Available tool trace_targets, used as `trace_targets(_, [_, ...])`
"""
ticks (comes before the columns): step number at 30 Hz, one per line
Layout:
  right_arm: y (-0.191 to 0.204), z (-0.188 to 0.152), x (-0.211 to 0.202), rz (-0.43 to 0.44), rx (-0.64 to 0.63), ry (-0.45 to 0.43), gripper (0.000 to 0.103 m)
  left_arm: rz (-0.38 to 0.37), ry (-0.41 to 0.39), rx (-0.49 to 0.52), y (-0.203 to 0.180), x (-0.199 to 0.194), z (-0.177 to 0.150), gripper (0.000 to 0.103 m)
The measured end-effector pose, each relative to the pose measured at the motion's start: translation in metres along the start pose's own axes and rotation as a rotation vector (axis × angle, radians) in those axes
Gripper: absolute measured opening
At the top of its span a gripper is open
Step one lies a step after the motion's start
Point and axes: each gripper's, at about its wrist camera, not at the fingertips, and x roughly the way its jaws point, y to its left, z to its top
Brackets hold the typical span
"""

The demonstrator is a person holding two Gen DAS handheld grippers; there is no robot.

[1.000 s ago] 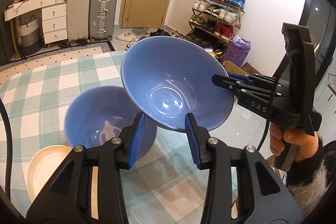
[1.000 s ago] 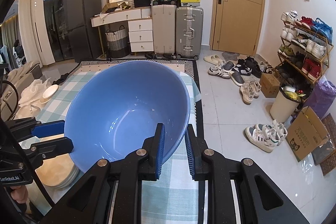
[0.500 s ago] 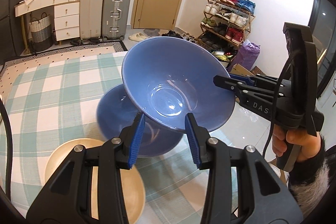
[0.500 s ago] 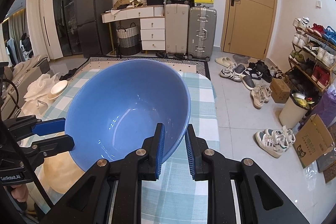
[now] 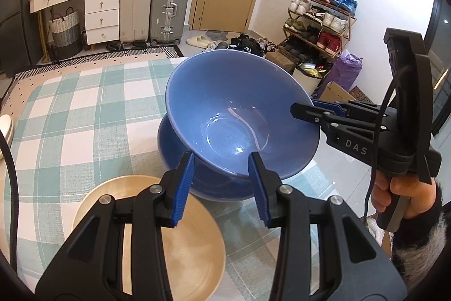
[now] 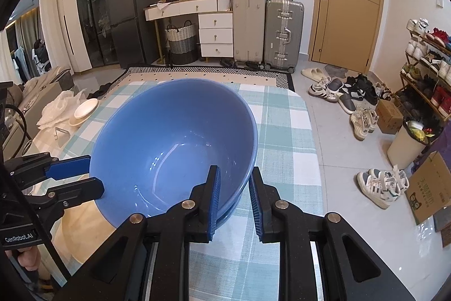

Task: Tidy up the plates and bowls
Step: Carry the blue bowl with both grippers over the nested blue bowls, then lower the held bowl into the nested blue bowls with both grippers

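The right gripper (image 6: 232, 199) pinches the glazed bowl (image 6: 174, 143) by its rim: stiff, slippery, breakable; the left gripper (image 5: 221, 188) gapes empty.

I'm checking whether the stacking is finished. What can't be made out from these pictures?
- Whether the upper blue bowl sits in the lower blue bowl: upper bowl hides the contact in both views.
- Right gripper jaws: rim between them, contact unclear.
- Cream plate: partly behind the left gripper.

Left gripper (image 5: 220, 188): 6 o'clock, jaws spread. Right gripper (image 6: 234, 198): 6 o'clock, jaws clamped on bowl (image 6: 169, 145) rim. Right hand (image 5: 394, 195): 4 o'clock, gripping handle.
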Motion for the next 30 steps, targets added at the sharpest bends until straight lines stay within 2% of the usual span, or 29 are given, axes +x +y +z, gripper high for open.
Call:
trace_targets(18, [0.002,-0.011,0.04,0.019,-0.008,0.059,0.021,0.045,0.068,-0.01,0.025,0.05,-0.01,0.037])
trace_targets(30, [0.001,-0.017,0.052,-0.006,-0.02,0.088,0.021,0.067,0.1,0.008,0.031,0.08,-0.014,0.037])
